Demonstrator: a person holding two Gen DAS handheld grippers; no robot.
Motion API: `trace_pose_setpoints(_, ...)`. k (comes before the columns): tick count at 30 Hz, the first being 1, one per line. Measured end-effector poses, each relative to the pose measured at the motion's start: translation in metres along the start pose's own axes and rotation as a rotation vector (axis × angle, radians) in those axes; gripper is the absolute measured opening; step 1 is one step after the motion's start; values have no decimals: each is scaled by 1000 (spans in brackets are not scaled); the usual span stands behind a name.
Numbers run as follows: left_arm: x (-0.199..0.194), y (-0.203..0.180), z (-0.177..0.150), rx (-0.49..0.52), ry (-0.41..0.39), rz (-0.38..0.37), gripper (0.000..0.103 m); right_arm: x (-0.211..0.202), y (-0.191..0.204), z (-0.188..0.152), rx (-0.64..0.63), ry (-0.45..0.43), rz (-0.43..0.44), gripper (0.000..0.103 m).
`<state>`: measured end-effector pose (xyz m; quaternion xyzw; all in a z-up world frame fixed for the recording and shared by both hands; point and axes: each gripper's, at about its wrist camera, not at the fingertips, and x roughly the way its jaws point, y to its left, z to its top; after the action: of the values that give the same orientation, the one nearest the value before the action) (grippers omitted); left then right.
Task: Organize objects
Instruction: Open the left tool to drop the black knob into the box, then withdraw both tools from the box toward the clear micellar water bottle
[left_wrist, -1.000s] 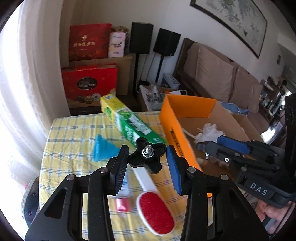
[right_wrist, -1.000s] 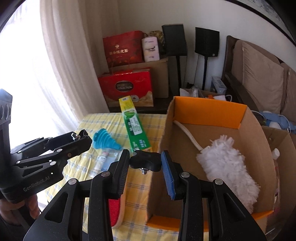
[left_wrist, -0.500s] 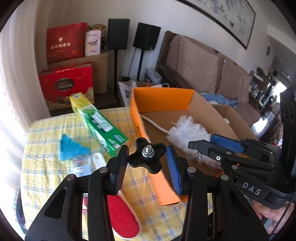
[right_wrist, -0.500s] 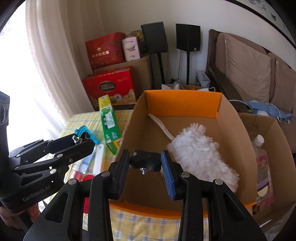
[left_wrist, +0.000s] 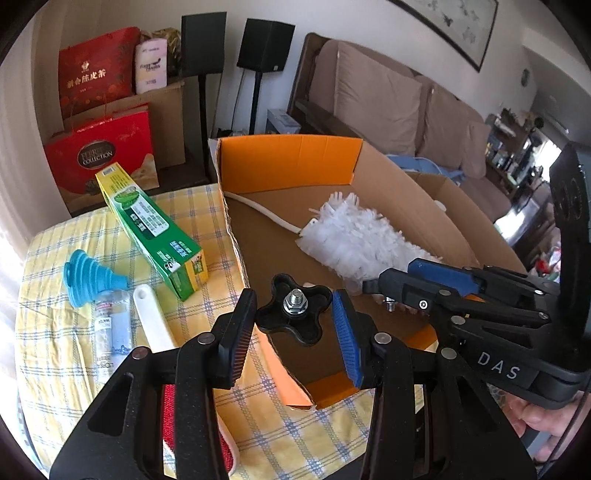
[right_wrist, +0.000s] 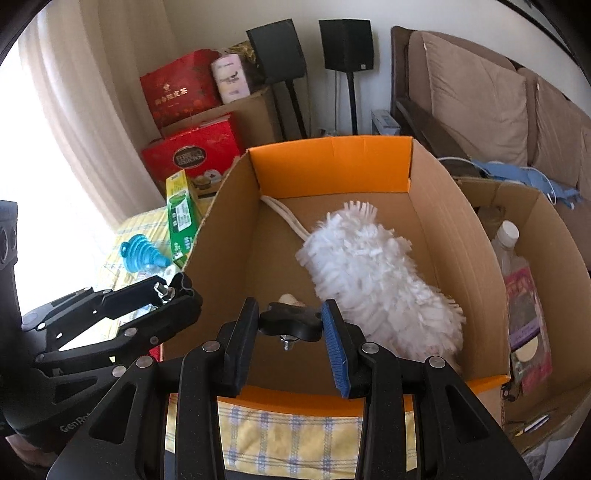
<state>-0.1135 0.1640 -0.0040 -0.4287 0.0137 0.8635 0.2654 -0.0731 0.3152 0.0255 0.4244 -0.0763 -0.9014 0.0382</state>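
Both tongs (left_wrist: 295, 332) (right_wrist: 290, 334) open, empty; white duster (right_wrist: 373, 273) in cardboard box (right_wrist: 458, 236), just beyond right tongs.

White fluffy duster (right_wrist: 373, 273) lies in the open cardboard box (right_wrist: 454, 229); blue silicone funnel (left_wrist: 90, 275) and green carton (left_wrist: 155, 225) on the table (left_wrist: 55, 354) to its left.

A bench (left_wrist: 55, 369) draped in a yellow checked cloth carries an open cardboard box (left_wrist: 236, 229) with orange flaps along its right side. Beside the box lies a long green-and-yellow carton (left_wrist: 155, 225) — angled away toward the far edge. Nearer the left edge, a blue collapsible funnel (left_wrist: 86, 277) rests on its side, touching a small clear bottle (left_wrist: 110, 325). A white-handled brush (left_wrist: 151, 317) with a red pad lies just beside the bottle — its head partly hidden at the near edge.
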Motion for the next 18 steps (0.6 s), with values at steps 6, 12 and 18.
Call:
trace_pose_setpoints(6, -1, 3, 1, -24, -2, -20, 57, -1, -7, 0, 21, -5, -6, 38)
trace_pose_setpoints(12, -18, 10, 5, -34, -43, 9, 76, -7, -5, 2, 17, -23, -5, 45)
trace_pose_setpoints(18, -37, 24, 8, -19, -72, 52, 82, -13, 4, 5, 1, -46, -2, 67)
